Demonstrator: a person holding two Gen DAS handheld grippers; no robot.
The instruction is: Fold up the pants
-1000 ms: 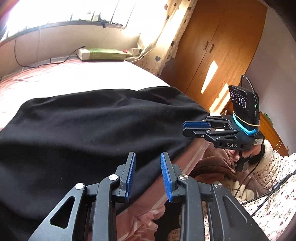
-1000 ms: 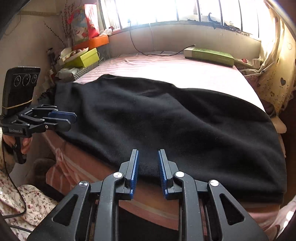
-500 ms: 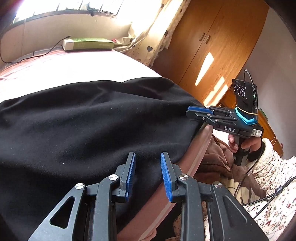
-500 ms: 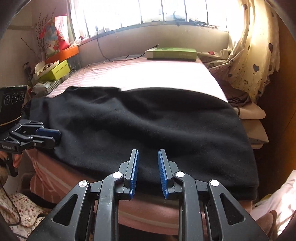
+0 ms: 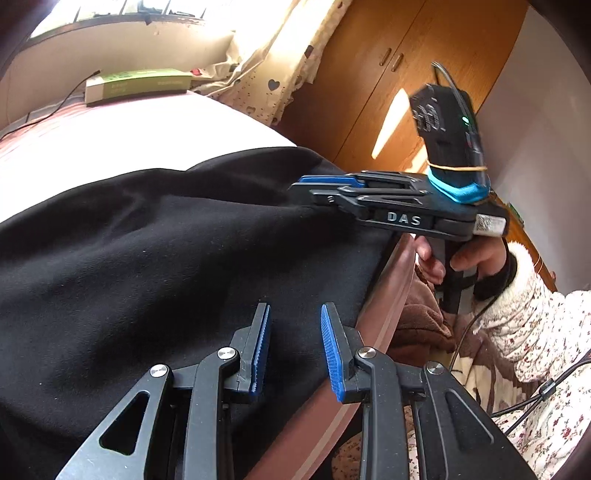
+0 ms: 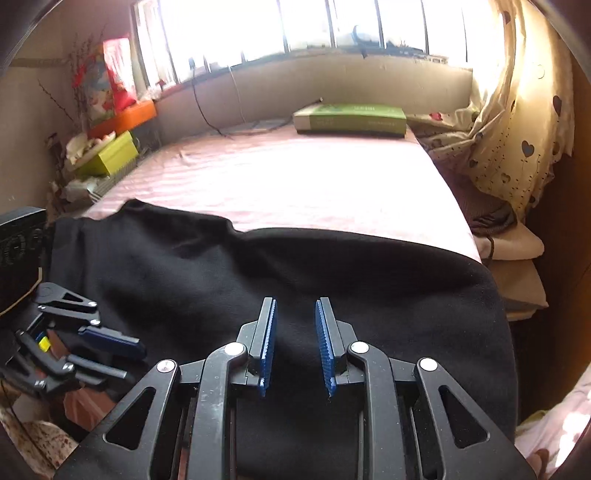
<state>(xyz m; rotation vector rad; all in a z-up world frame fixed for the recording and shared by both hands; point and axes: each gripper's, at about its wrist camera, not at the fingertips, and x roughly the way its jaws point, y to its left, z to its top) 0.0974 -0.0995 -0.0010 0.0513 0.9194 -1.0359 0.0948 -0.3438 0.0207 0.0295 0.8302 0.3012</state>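
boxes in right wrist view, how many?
3. Flat green rectangular box at the bed's far end; lime-green cardboard box and orange box on the left clutter. More may hide there.

I see a pink striped bed (image 6: 295, 177) with a green box (image 6: 349, 119) at its far end, heart-print curtains (image 6: 517, 140) right, cluttered shelves (image 6: 99, 155) left, a wooden wardrobe (image 5: 388, 85) in the left wrist view.

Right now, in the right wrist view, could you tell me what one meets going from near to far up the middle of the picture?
right gripper → black pants → pink striped bedsheet → green box → window.
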